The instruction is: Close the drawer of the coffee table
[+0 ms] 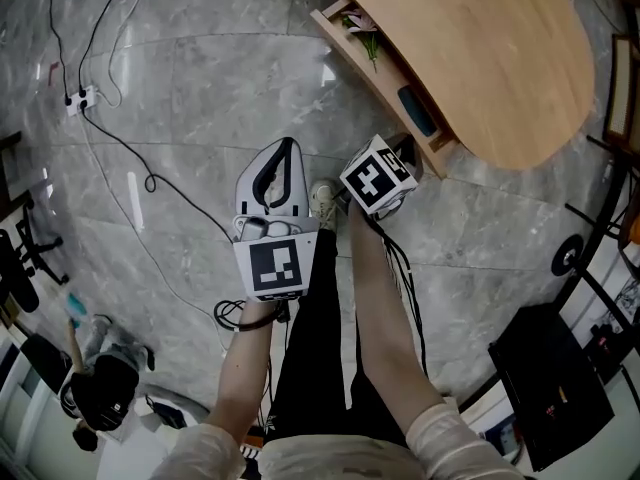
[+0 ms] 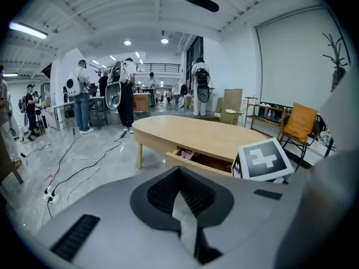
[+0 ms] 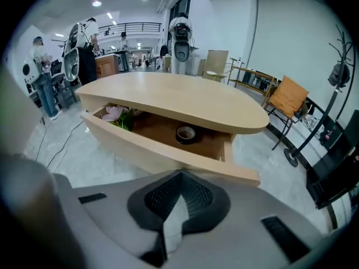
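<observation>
The drawer (image 3: 168, 150) stands pulled out from under the coffee table's oval tabletop (image 3: 179, 102). Inside the drawer, a pink flower (image 3: 115, 114) lies at one end and a roll of tape (image 3: 185, 133) nearer the other. The right gripper (image 3: 178, 178) hovers just before the drawer front, fingers closed on nothing. The left gripper (image 2: 179, 172), fingers likewise closed and empty, hangs farther back from the drawer.

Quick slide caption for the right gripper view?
Right gripper, shut and empty, before the coffee table, its open drawer holding a tape roll and pink flower.
</observation>
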A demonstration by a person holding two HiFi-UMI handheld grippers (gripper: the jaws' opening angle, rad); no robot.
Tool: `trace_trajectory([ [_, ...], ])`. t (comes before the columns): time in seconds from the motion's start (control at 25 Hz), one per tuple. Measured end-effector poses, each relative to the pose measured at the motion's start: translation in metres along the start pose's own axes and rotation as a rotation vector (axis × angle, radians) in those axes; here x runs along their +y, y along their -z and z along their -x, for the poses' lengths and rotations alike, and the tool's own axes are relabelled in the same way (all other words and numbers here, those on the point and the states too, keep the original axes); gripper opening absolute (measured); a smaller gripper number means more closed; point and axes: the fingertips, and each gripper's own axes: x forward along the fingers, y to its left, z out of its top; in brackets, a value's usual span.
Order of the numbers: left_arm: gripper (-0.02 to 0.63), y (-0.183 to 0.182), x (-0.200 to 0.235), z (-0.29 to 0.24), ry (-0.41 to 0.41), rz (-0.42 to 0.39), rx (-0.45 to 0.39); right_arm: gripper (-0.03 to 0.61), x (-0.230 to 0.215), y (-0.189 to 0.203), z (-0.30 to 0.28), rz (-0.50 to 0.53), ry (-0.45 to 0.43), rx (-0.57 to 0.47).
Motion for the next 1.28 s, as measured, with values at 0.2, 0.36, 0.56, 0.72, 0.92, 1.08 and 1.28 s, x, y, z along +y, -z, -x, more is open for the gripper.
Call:
trace_trajectory([
  [0.2, 0.006, -0.006, -0.016, -0.007, 0.023, -0.027, 0.016, 0.006, 0.001, 0.003, -0.002, -0.037, -0.035, 0.008],
  [0.36, 0.006, -0.010, -0.026, -0.012, 0.026, -0.005, -0.008, 0.005, 0.000, 0.002, -0.001, -0.052, -0.065, 0.011],
  [0.56, 0.006, -0.004, -0.032, -0.016, 0.026, -0.025, 0.033, 0.005, 0.000, 0.000, 0.000, -0.086, -0.076, 0.007],
  [0.72, 0.006, -0.006, -0.035, -0.018, 0.026, -0.021, 0.019, 0.005, -0.002, -0.003, 0.002, -0.126, -0.061, -0.003],
  [0.92, 0.006, -0.010, -0.032, -0.023, 0.019, -0.018, 0.008, 0.005, -0.003, -0.004, 0.003, -0.097, -0.063, -0.030],
  [1.08, 0.006, -0.011, -0.028, -0.026, 0.014, -0.020, 0.005, 0.005, -0.003, -0.004, 0.005, -0.098, -0.065, -0.042],
  [1.28, 0.006, -0.005, -0.027, -0.028, 0.014, -0.029, 0.023, 0.005, -0.001, -0.005, 0.006, -0.041, -0.074, -0.075],
])
